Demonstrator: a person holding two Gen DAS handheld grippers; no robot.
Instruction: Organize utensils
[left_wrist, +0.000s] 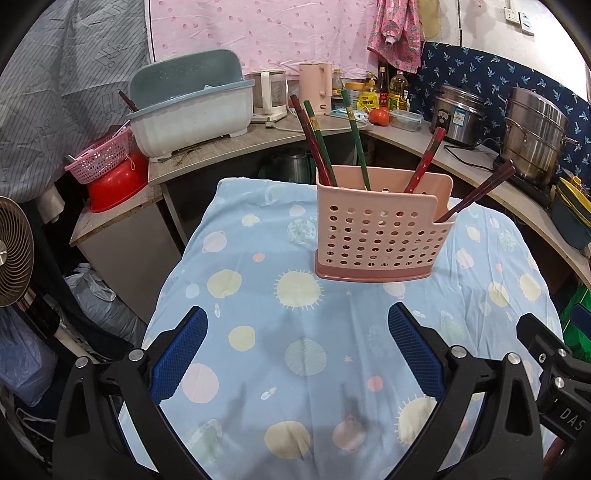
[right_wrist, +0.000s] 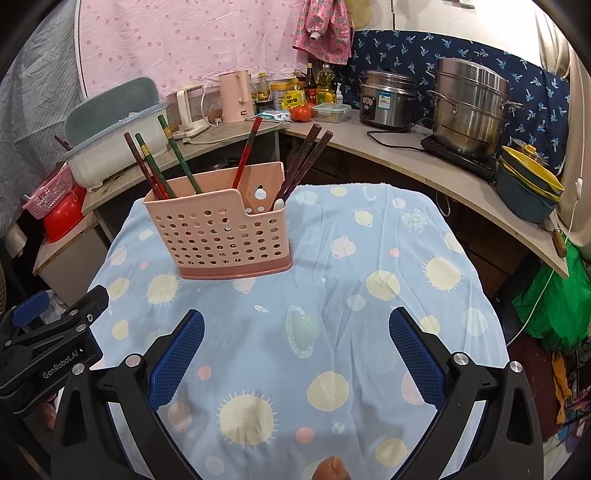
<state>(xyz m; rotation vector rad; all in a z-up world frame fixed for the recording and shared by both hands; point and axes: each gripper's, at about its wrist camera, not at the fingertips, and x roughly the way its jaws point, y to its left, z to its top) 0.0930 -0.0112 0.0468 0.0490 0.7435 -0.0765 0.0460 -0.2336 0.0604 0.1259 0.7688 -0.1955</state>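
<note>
Left claw (left_wrist: 297, 325) released, blue pads spread wide, nothing between them, hovering low over the near part of the surface (left_wrist: 258, 369); right claw (right_wrist: 296, 326) likewise released and empty, over the same blue planet-print cloth. Each claw's black frame edges into the other's view, so they sit side by side. Beyond both, on the far half of the surface, stands the pink perforated utensil holder (right_wrist: 225, 236), upright on its darker pink base, well apart from either claw. Inside its taller left compartment: green chopsticks (right_wrist: 177, 155) and dark red chopsticks (right_wrist: 142, 166) leaning left, one red chopstick (right_wrist: 247, 147) leaning right. In the lower right compartment: a pair of dark brown chopsticks (right_wrist: 304, 158) tilted right, with a small white spoon end (right_wrist: 277, 204) just showing at the rim. Behind the surface, a curved counter (right_wrist: 406, 144) carries a pink kettle (right_wrist: 236, 96), a rice cooker (right_wrist: 386, 99) and a steel steamer pot (right_wrist: 469, 110); a dish drainer tub (right_wrist: 110, 136) sits at far left
</note>
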